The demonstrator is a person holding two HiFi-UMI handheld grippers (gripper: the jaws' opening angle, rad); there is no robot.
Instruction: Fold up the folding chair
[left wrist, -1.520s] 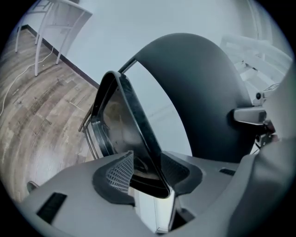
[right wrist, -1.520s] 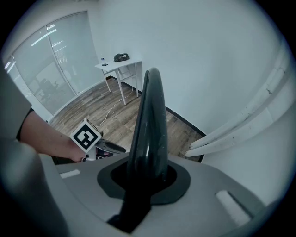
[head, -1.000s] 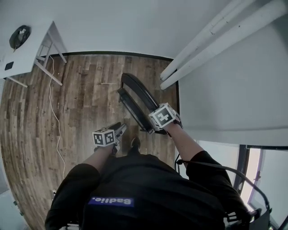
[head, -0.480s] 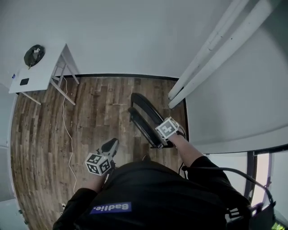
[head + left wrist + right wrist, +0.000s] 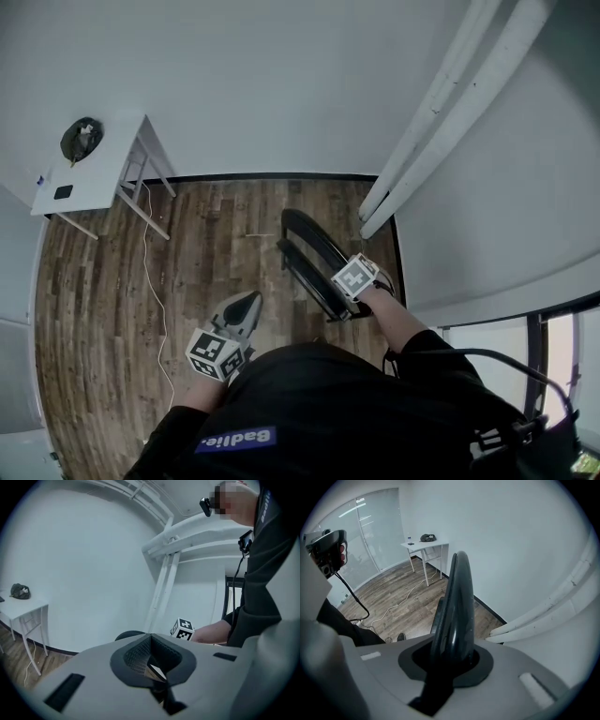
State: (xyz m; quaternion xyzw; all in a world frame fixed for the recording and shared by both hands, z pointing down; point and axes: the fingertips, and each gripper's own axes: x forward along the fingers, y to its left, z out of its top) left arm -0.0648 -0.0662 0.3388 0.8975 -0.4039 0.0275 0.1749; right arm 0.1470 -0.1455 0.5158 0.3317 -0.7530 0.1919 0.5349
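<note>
Rising from down near the floor (image 5: 187,244), the left claw (image 5: 244,307) is now hanging level at waist height, its jaws having just been closing on nothing. The right claw (image 5: 342,302) is clamping the chair (image 5: 309,248) by its glossy, rounded black top rail (image 5: 457,602). The chair is standing nearly flat on the wood planks beside the white wall (image 5: 281,84). To my eye, a centred, firm grip is mattering here, as that smooth curve looks slippery.

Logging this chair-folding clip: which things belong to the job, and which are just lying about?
Job: folding chair, gripped by the right claw; left claw, shut and empty.
Lying about: white table, dark object on it, white cable on the floor.
</note>
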